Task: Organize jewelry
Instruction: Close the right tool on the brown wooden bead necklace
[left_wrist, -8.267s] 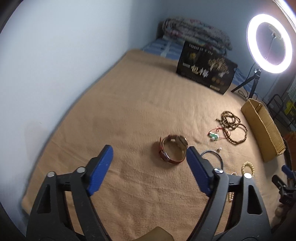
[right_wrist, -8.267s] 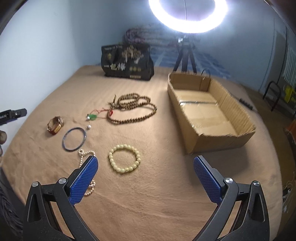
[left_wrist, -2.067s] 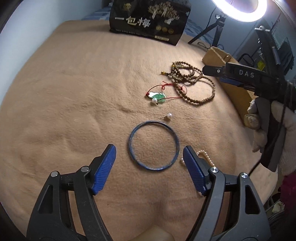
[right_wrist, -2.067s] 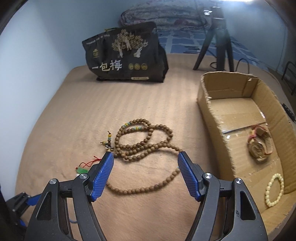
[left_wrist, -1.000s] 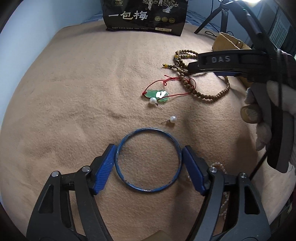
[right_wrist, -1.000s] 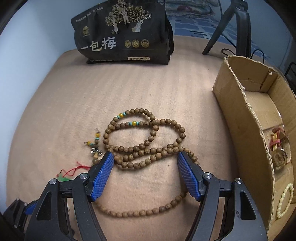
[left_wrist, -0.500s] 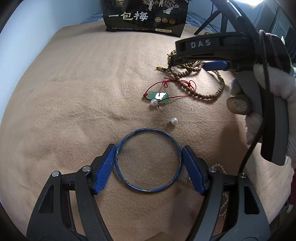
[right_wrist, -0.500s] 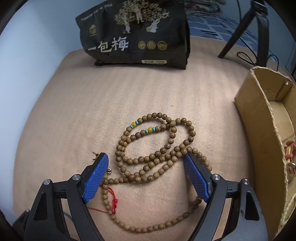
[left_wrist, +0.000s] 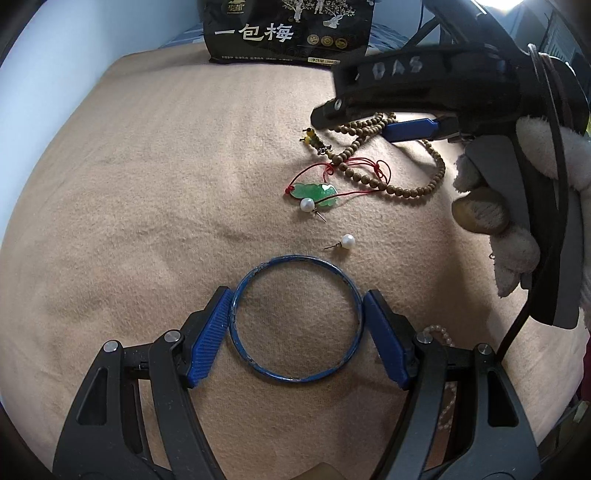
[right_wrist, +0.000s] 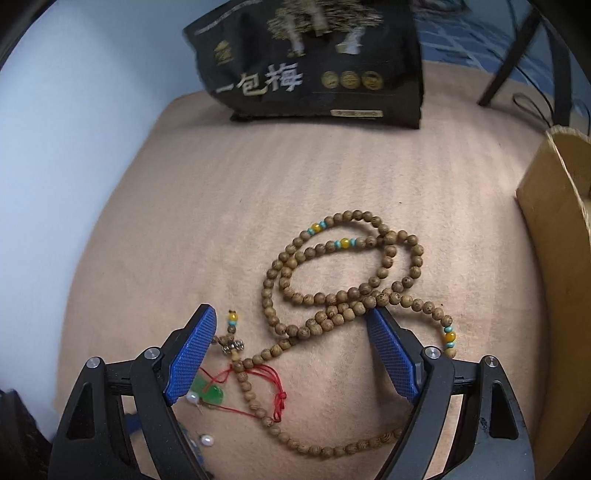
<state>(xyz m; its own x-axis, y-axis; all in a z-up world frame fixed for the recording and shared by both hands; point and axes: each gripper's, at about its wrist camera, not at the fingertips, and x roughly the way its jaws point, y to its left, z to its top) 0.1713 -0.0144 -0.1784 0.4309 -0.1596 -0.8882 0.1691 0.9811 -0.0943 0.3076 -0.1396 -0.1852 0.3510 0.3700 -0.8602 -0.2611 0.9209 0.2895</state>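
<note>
From the left wrist: shows the left gripper set wide astride the blue bangle towards the near edge of the blanket, pads level with its rim on both sides, exactly as a second ago. Cannot tell about real pressure; finds the bangle flat on the blanket, not lifted. Shows the right gripper, in a gloved hand, swung further left over the wooden bead necklace. Leaves a jade pendant on red cord and two pearl earrings between bangle and beads, plus a pearl strand just right of the left jaws. From the right wrist: finds those jaws wider than a second ago, empty, straddling the bunched middle of the necklace, right pad touching beads. Suggests two pickups about to start, both probably bound for the cardboard box at the right edge. Warns of red cord tangled among the beads, likely to drag the pendant along. Places the black snack bag at the far edge, out of the way.
</note>
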